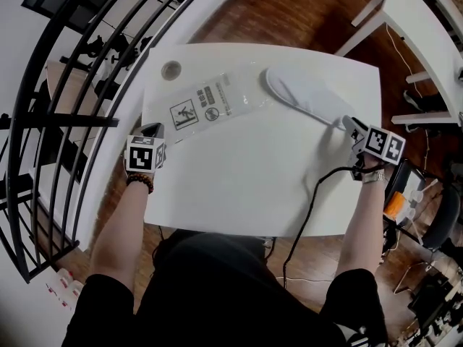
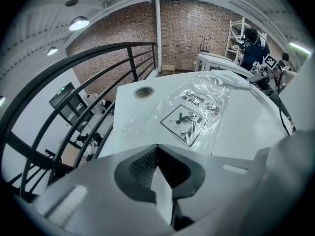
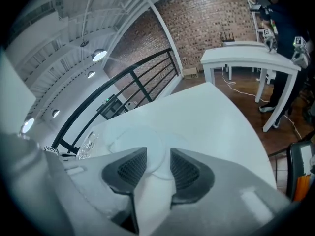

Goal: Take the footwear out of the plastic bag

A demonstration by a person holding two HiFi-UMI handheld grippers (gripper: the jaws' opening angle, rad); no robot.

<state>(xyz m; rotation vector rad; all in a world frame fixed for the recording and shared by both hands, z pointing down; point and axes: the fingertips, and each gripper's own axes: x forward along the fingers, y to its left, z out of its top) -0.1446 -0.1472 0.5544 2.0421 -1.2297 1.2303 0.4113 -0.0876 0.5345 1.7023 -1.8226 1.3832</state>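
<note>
Right gripper (image 3: 153, 164) stands open, its pads apart on either side of the slipper's (image 1: 304, 96) white heel without pressing on it, so nothing holds the slipper now. It lies flat on the desk (image 1: 239, 186), heel toward the right edge and toe up against the mouth of the bag (image 1: 210, 103); I cannot tell whether the toe is clear of the film or still just inside. If it is still inside, the job is not quite done, and any tug on the bag would likely drag the loose slipper along or fold the film over it. Across the desk the left gripper (image 1: 152, 131) is closed on the bag's near end, so a pull from that side is the probable cause. The heel also sits near the desk's edge, where a nudge from the open jaws as they back away could push it off. A cable (image 1: 312, 194) trails beside the right hand and might catch.
</note>
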